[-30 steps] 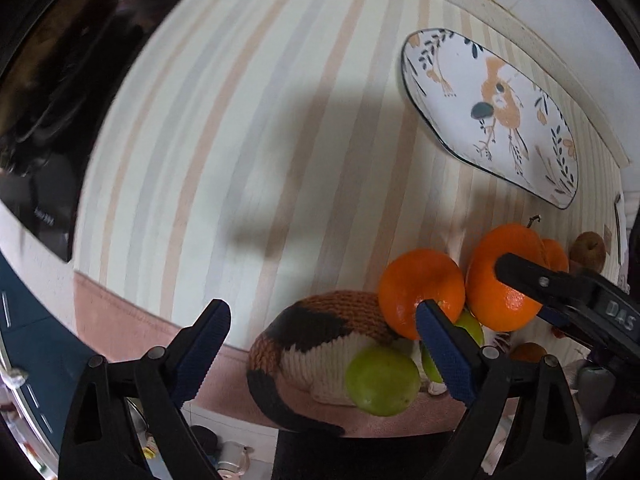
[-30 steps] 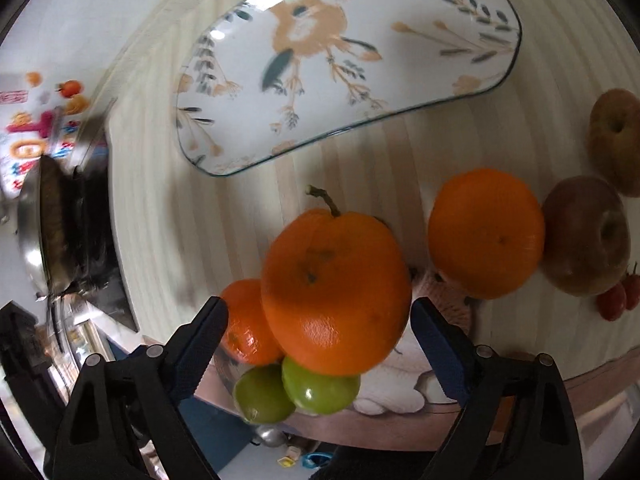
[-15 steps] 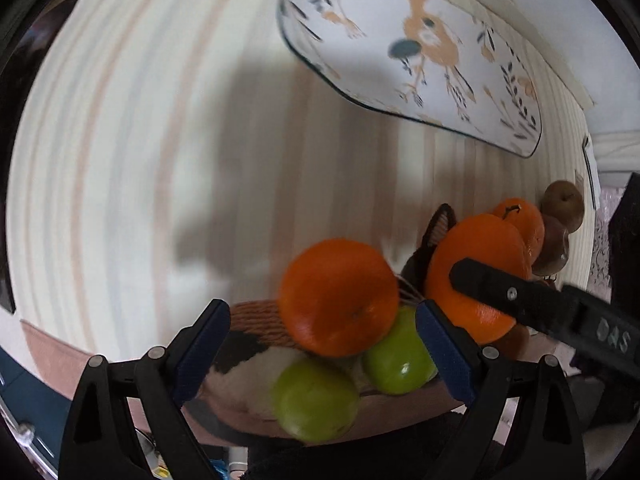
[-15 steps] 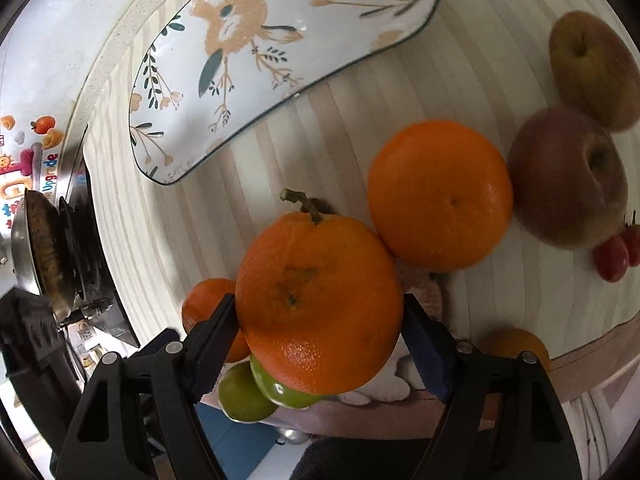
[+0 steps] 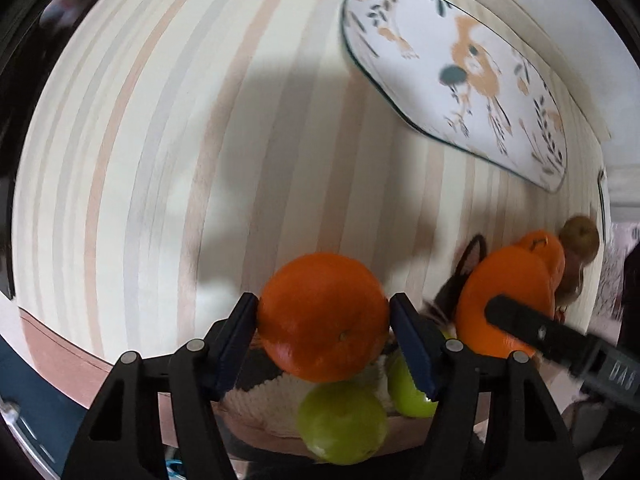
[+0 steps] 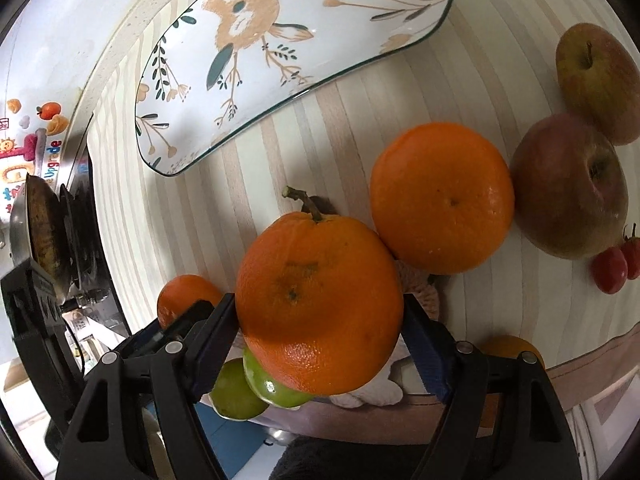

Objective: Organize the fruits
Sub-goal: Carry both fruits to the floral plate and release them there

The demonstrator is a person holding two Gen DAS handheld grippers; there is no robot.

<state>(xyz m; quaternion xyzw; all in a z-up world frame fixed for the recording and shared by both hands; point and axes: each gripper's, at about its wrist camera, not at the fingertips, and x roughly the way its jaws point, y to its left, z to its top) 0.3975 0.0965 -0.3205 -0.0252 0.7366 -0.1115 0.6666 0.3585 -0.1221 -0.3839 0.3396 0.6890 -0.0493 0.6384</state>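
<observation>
My left gripper (image 5: 324, 312) is closing on a smooth orange (image 5: 320, 316), and both blue pads touch its sides. My right gripper (image 6: 320, 312) is shut on a bigger orange with a stem (image 6: 316, 304). That stemmed orange (image 5: 504, 304) also shows at the right of the left wrist view. Under both oranges lie two green fruits (image 5: 340, 424) (image 6: 236, 392) on a knitted cat-shaped mat (image 5: 272, 392). A white oval plate with a bird pattern (image 5: 460, 80) (image 6: 280, 40) sits bare at the back of the striped table.
A third orange (image 6: 440, 200), two apples (image 6: 568, 188) (image 6: 596, 80) and cherry tomatoes (image 6: 610, 268) lie to the right of my right gripper. A stove with a pan (image 6: 44, 224) borders the table on the left. The table's front edge (image 5: 60, 352) is close below the grippers.
My left gripper came down over the smooth orange and narrowed its jaws until the pads met the fruit. My right gripper narrowed onto the stemmed orange and has held it since.
</observation>
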